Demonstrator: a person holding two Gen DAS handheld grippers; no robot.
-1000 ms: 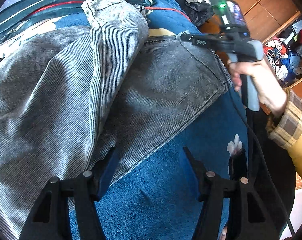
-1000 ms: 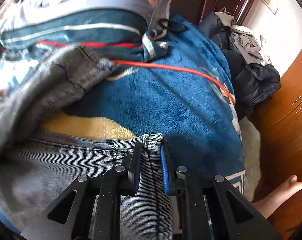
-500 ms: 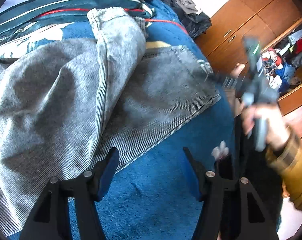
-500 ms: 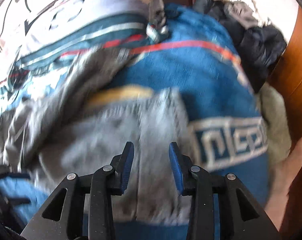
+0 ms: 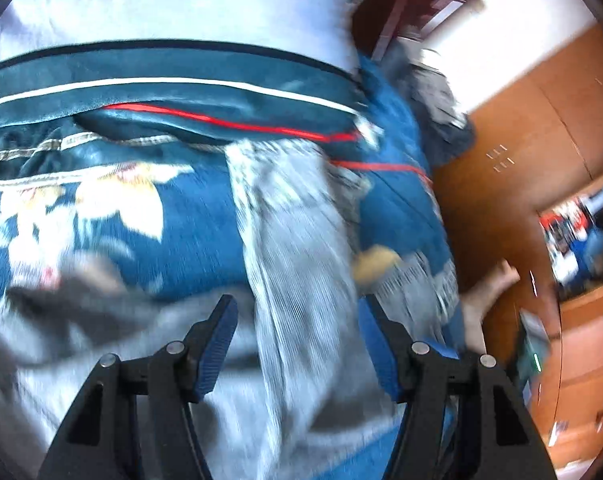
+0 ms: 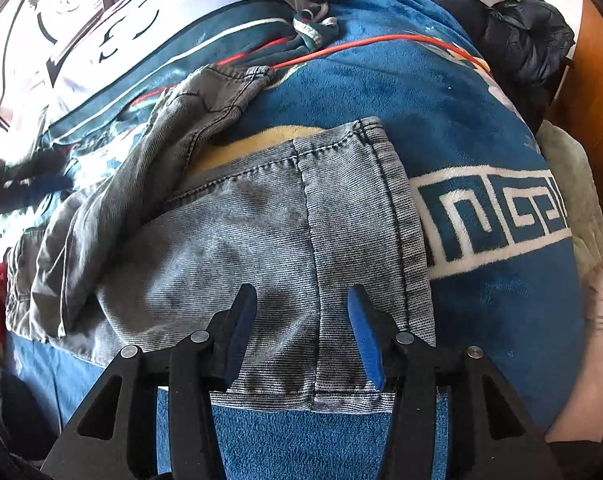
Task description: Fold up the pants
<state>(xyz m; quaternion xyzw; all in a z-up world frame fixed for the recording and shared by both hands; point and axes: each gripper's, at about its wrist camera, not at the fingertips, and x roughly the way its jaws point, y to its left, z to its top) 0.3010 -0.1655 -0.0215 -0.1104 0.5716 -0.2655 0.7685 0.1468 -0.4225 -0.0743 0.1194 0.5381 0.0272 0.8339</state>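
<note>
Your right gripper is opening above the pants hem edge; left gripper spread, empty; bare blanket alongside.

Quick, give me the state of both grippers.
Left gripper: open, holding nothing; the grey pants lie beyond its fingers.
Right gripper: jaws opening, holding nothing; it hangs over the pants' leg end, pads clear of the cloth.
</note>
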